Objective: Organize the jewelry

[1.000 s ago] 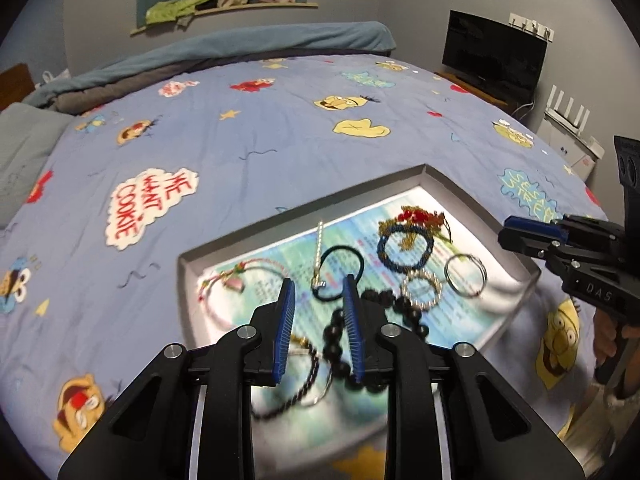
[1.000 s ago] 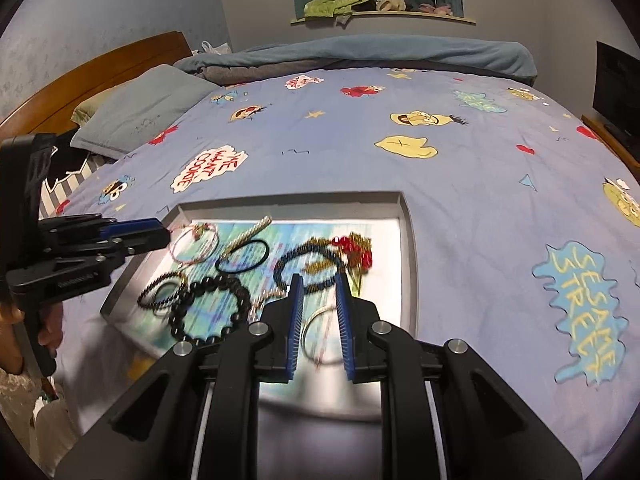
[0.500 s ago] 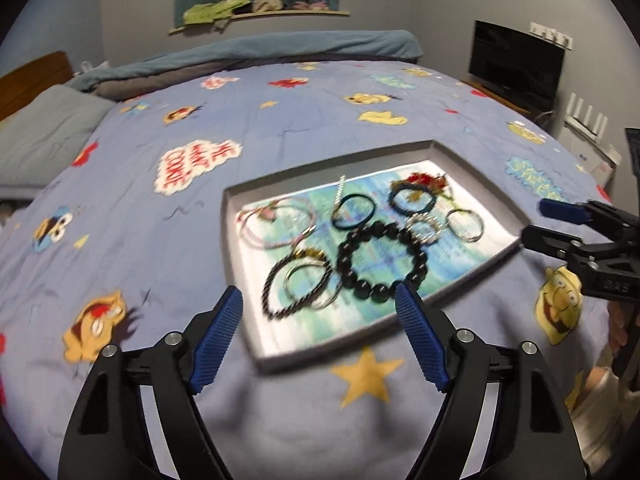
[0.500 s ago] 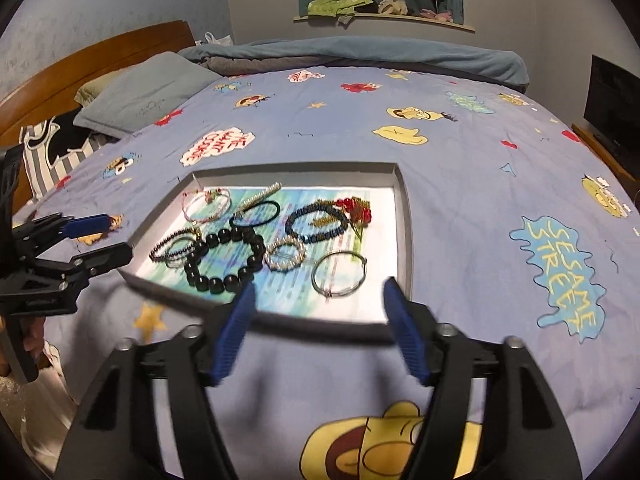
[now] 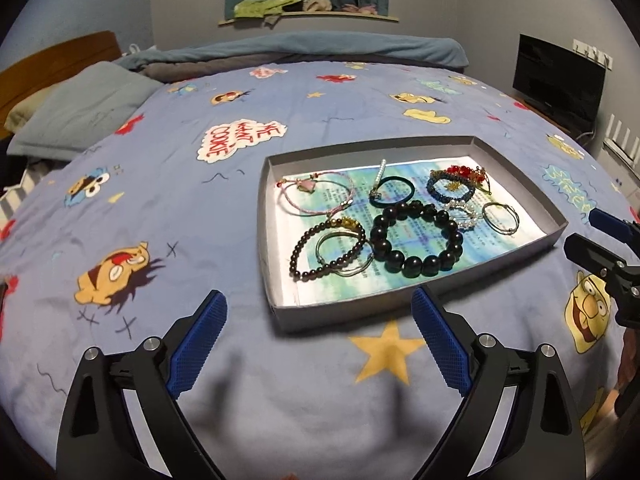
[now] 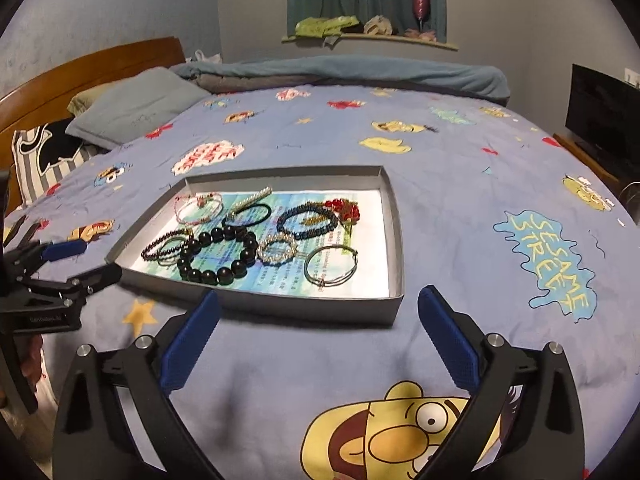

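Both tools spread wide, jaws have just been opening, nothing between them. Left tool [image 5: 318, 344] hovers over the bedspread [image 5: 168, 208] just short of the near wall of the grey tray [image 5: 516, 172]. Right tool [image 6: 318, 340] hangs at the near right corner of that same tray [image 6: 394, 216], also over bare cover; its tips also show at the right edge of the left view.

Tray sits flat on the bed, lined with printed blue-green paper [image 5: 404, 168]. All jewelry inside it, none in either tool:
- big black bead bracelet [image 5: 416, 238], centre, nearest the front wall
- small dark bead bracelet [image 5: 328, 250], overlapping a plain silver bangle [image 5: 344, 254], front left
- pink cord bracelet [image 5: 316, 196], back left
- black hair-tie loop [image 5: 392, 192] with a pale bead strand [image 5: 380, 172] lying across its rim
- blue bead bracelet [image 5: 450, 188], touching a red and gold piece [image 5: 466, 172], back right
- pearl-like bracelet [image 5: 464, 216], just beside the black beads
- thin wire bangle [image 5: 500, 218], far right

Pillow [image 5: 84, 112] and wooden headboard [image 6: 80, 68] off to the left, dark screen [image 5: 558, 80] at right.
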Demonstrator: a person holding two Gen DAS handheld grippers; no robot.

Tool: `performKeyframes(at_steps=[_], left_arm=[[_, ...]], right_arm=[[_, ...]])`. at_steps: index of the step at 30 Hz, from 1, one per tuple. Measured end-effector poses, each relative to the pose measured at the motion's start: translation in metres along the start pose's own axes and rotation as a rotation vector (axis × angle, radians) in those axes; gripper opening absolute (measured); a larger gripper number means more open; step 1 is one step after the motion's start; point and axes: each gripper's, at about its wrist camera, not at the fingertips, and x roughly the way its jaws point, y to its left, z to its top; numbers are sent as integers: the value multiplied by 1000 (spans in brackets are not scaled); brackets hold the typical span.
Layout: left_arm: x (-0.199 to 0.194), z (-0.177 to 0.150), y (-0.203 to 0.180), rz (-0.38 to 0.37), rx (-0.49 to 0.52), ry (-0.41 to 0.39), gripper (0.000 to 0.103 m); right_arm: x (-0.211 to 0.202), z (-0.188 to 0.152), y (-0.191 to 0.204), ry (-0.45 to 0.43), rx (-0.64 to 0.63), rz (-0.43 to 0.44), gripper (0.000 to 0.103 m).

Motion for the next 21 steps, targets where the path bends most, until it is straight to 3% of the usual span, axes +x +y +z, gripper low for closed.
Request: performKeyframes(at_steps=[8, 21], left_arm=[[-3, -8, -2, 21, -10, -46, 94], [-1, -10, -2, 20, -3, -39, 94]], right_arm=[[2, -6, 3, -24, -19, -28, 97], [1, -7, 3, -24, -18, -34, 97]])
